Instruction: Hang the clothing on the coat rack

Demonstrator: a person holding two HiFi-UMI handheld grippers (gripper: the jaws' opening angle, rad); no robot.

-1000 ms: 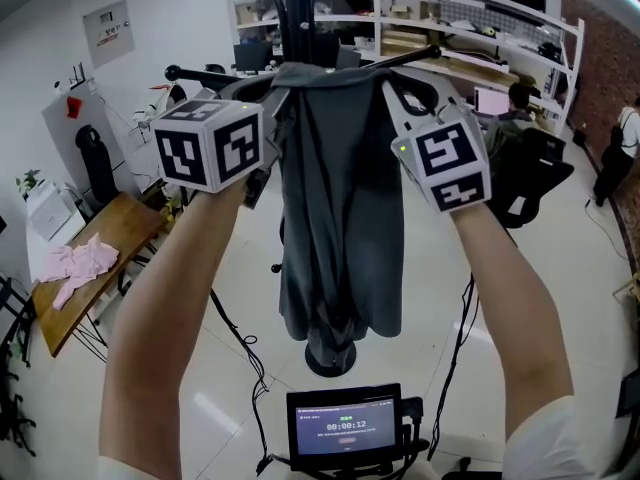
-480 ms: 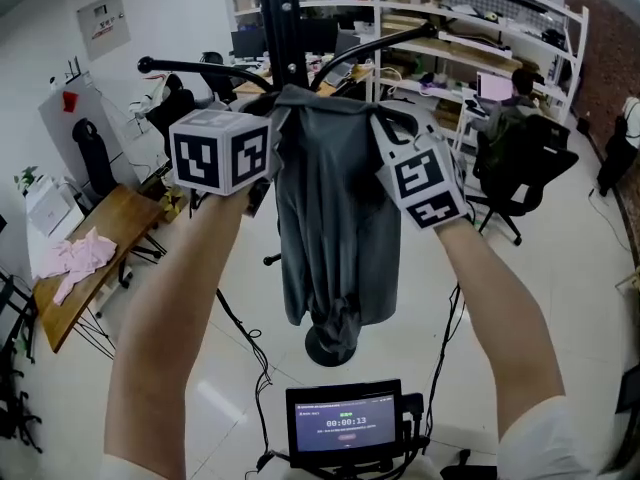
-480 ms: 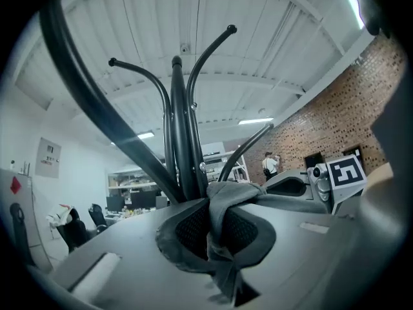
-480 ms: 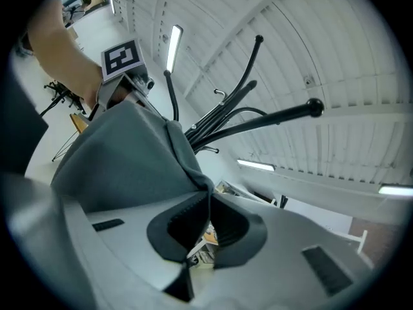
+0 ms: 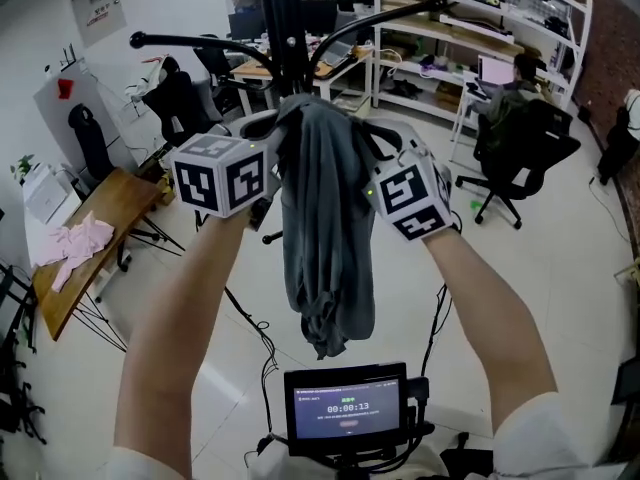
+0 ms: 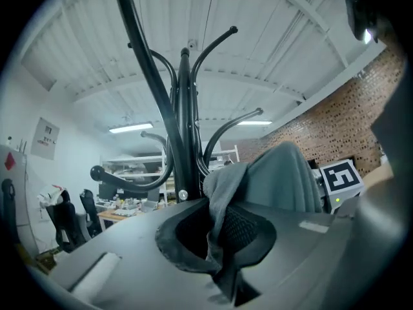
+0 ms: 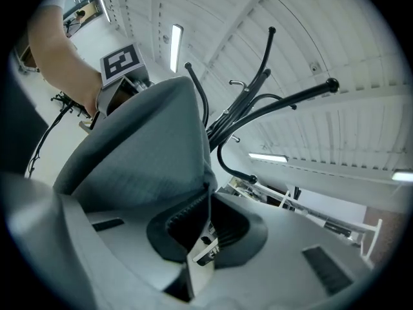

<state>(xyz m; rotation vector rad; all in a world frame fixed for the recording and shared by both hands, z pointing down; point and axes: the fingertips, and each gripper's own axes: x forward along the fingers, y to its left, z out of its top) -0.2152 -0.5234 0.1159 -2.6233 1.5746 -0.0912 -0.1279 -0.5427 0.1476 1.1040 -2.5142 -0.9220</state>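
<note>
A dark grey garment point(image 5: 325, 208) hangs bunched between my two grippers, just in front of the black coat rack point(image 5: 283, 28) and below its curved arms. My left gripper point(image 5: 268, 138) is shut on the cloth's left top edge. My right gripper point(image 5: 376, 144) is shut on its right top edge. In the left gripper view the garment point(image 6: 277, 179) is pinched in the shut jaws of the left gripper point(image 6: 216, 241), with the coat rack point(image 6: 187, 128) rising close behind. In the right gripper view the garment point(image 7: 148, 147) drapes from the right gripper point(image 7: 206, 221), with the rack's hooks point(image 7: 258, 108) beyond.
A wooden table point(image 5: 110, 208) with a pink cloth point(image 5: 70, 248) stands at the left. A small screen point(image 5: 347, 408) sits below me, with cables on the floor. A person sits in an office chair point(image 5: 520, 148) at the right, near white shelves point(image 5: 470, 18).
Both grippers have come down and toward me with the garment. The cloth hangs narrower and more bunched, and now hides the rack's base.
</note>
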